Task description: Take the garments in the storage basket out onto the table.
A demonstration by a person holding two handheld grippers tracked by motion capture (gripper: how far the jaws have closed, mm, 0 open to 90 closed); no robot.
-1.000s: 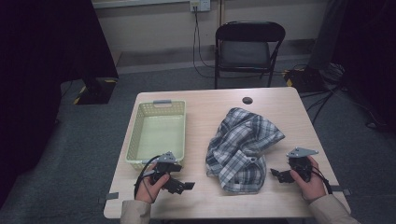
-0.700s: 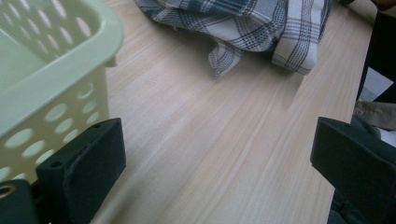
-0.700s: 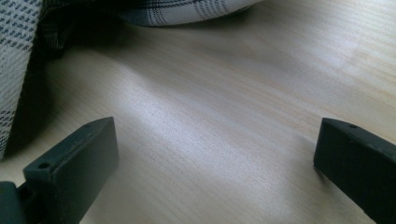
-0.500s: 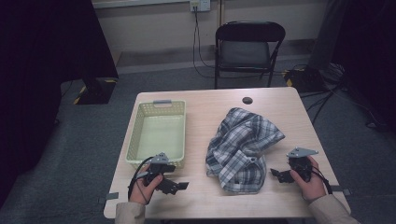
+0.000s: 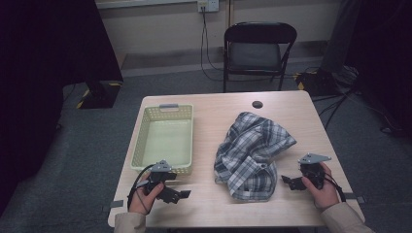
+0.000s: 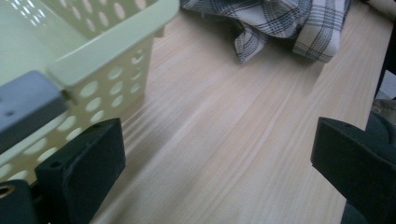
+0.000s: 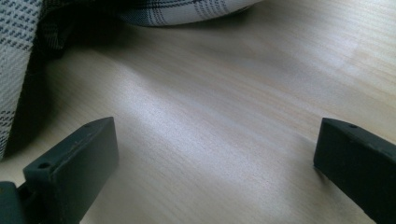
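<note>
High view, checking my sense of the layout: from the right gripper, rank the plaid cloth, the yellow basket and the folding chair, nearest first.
Measured from the right gripper, at the table's near right corner:
1. Plaid cloth, crumpled just to its left, nearest.
2. Yellow basket, across the table on the left side.
3. Folding chair, on the floor beyond the table's far edge.

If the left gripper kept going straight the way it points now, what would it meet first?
Probably the crumpled plaid cloth: the left gripper, jaws wide open, looks across bare wooden table toward it. The pale green perforated basket lies just beside that line.
</note>
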